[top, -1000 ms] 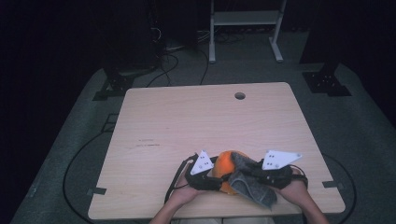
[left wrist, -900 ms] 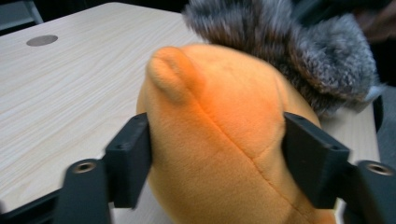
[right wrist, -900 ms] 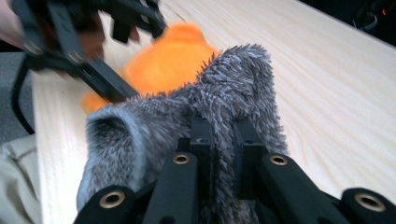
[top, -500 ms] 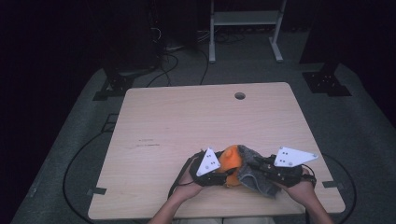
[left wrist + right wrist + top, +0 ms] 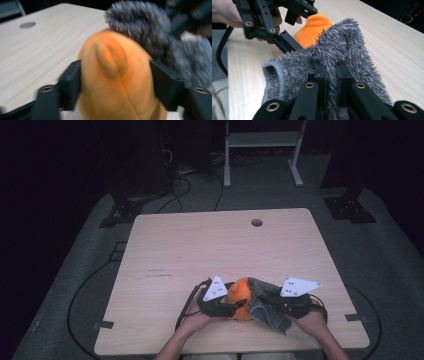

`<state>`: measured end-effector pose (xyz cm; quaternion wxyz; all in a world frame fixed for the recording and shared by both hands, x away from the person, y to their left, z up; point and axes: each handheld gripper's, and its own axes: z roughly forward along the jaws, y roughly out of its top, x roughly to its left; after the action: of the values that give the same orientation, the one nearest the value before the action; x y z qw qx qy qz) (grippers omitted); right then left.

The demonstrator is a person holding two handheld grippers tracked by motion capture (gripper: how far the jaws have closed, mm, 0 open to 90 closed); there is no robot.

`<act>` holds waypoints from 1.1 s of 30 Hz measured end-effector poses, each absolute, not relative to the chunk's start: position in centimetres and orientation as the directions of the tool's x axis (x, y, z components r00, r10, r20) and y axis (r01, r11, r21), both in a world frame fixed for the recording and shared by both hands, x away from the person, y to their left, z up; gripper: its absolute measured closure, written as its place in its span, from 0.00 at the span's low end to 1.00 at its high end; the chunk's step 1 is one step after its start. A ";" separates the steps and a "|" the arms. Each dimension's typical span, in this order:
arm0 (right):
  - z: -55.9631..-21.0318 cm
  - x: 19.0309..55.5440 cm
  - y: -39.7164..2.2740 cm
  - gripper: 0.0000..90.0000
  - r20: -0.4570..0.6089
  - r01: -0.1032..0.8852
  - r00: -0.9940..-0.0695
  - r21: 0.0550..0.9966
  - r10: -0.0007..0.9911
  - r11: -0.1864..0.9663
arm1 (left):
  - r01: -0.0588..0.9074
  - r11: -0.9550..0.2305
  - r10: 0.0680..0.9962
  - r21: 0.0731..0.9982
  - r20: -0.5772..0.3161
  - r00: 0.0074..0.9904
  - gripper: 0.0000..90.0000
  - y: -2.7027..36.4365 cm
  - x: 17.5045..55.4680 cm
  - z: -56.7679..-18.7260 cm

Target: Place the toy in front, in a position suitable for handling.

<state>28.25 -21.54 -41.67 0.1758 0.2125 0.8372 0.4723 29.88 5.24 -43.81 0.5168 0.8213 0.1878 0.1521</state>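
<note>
1. My left tongs (image 5: pixel 115 75) clamp the orange plush toy (image 5: pixel 117 82) from both sides; the jaws have just been closing and easing on it.
2. The toy sits near the front edge of the table (image 5: pixel 200 250), between my hands.
3. My right tongs (image 5: pixel 331 82) are pinched tight on the grey fuzzy cloth (image 5: pixel 342 50), which drapes against the toy.

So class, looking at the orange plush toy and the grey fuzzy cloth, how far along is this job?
Done: both things are gripped. The left gripper clamps the orange plush toy; the right gripper is shut on a fold of the grey fuzzy cloth.
In hand: the cloth lies draped against the toy's side.
Left: most of the toy is uncovered, so probably more wrapping or wiping.
</note>
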 end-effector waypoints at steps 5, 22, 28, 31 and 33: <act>-41.0 27.6 -21.4 0.90 -0.112 0.163 -0.843 0.879 0.527 0.448 | 0.019 -0.454 0.418 0.891 0.194 0.887 0.46 4.5 29.2 -43.9; -42.5 28.6 -22.9 0.90 -0.021 0.249 -0.829 0.881 0.560 0.402 | 0.186 -0.404 0.478 0.896 0.033 0.878 0.41 5.5 29.8 -43.8; -42.6 29.2 -25.0 0.90 0.048 0.313 -0.793 0.887 0.607 0.340 | 0.176 -0.435 0.455 0.883 0.047 0.889 0.42 6.1 29.9 -43.8; -42.3 28.8 -23.8 0.90 0.052 0.275 -0.839 0.899 0.542 0.340 | 0.171 -0.460 0.442 0.871 0.058 0.895 0.42 6.5 29.8 -43.8; -43.5 29.2 -23.6 0.90 0.045 0.303 -0.830 0.874 0.555 0.381 | 0.163 -0.483 0.430 0.860 0.071 0.900 0.42 6.6 29.8 -43.8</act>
<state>29.23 -23.57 -43.48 0.1288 0.2613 0.8210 0.4910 29.82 6.63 -43.76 0.4775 0.8497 0.1745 0.1398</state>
